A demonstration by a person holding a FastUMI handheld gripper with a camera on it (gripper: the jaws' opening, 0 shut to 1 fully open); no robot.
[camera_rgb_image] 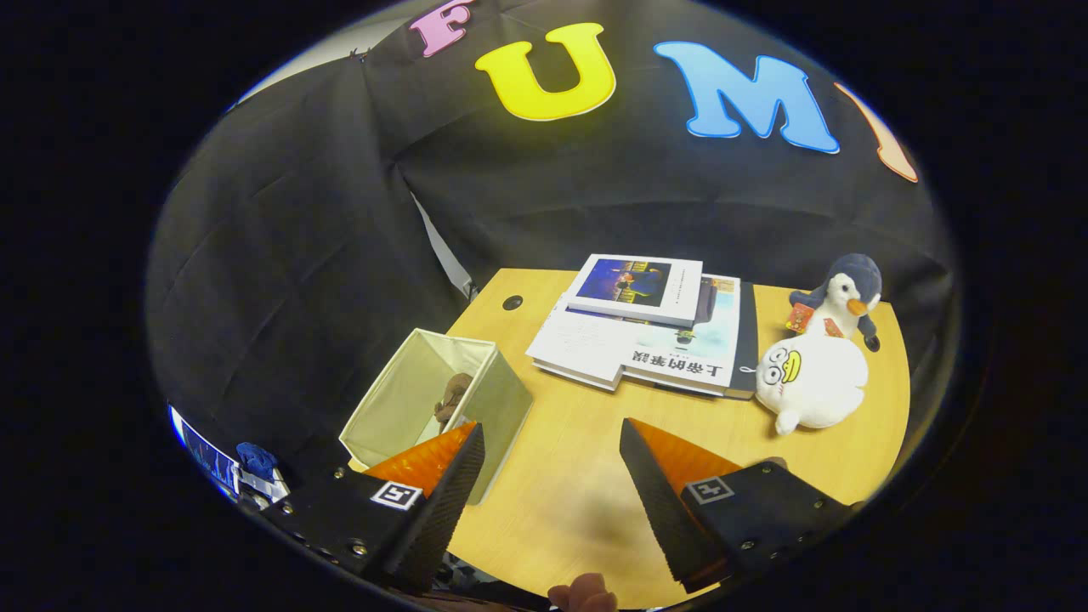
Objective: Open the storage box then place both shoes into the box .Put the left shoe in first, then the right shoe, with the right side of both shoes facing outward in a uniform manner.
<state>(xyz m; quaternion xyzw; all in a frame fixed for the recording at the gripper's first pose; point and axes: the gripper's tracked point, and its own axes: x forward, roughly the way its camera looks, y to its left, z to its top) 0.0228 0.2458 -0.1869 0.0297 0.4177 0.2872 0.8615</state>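
Black cloth walls close the booth behind a light wooden table (578, 476) with a rounded front edge and cable holes near its back corners.

Gripper (552, 459): held above the table, fingers spread wide apart, nothing between them but bare tabletop. No contact with any object.

Storage box (399, 399): pale fabric, open at the top, standing at the table's left edge. It is just ahead of the left finger, whose tip overlaps the box's near right corner in the view; contact cannot be judged. Inside the box, a brown object (452, 398) rests against the far right wall. Too small to say whether it is a shoe.

Stack of books (646, 331): beyond the fingers, toward the back of the table; a smaller book with a dark blue cover lies on top of wider ones.

Plush toys: a white round toy (816, 382) with a yellow beak lies right of the books, touching a penguin plush (846, 297) sitting just behind it.

Below the fingers, at the table's near edge, part of a brownish-pink object (585, 595) shows; not identifiable.
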